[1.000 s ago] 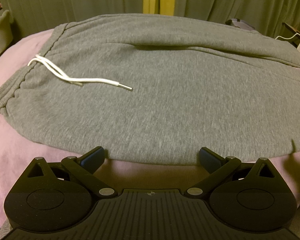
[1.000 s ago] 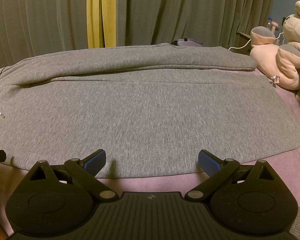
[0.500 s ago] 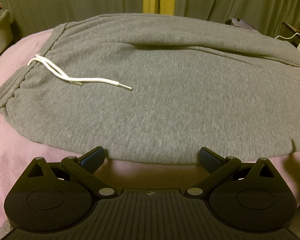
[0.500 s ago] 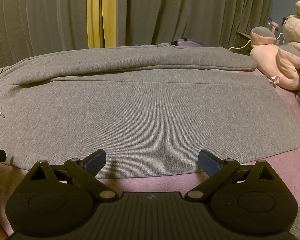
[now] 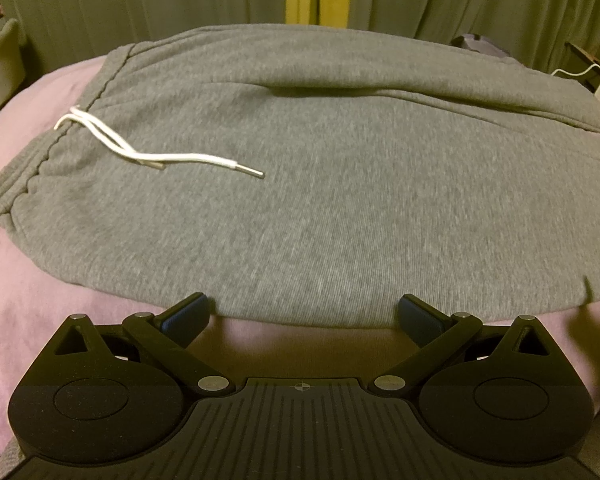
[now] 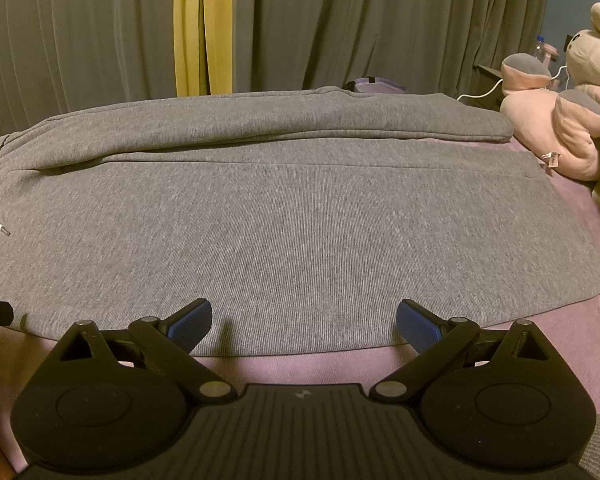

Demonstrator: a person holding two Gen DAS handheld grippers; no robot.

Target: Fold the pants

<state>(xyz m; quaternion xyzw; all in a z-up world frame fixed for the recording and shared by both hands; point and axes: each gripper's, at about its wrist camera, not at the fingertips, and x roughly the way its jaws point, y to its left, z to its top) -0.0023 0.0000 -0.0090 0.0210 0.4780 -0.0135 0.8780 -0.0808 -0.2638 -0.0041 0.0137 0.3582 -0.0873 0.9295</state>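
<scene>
Spreading across the pink bedcover (image 5: 28, 304), the grey pants (image 5: 320, 200) are laid flat, waistband and white drawstring (image 5: 140, 152) at their left end. The left gripper (image 5: 303, 316) and right gripper (image 6: 304, 322) are held wide apart, empty, at the pants' near edge; plush toys (image 6: 560, 120) are seen beyond their right end.

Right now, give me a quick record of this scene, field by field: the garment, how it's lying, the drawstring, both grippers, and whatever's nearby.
garment: grey pants
lay: spread flat on the pink bedcover, legs lying side by side
waistband: at the left end
drawstring: white cord, loose on top of the fabric
left gripper: open, at the near edge towards the waist, holding nothing
right gripper: open, at the near edge along the leg, holding nothing
nearby: pink plush toy beyond the leg ends; curtains behind
</scene>
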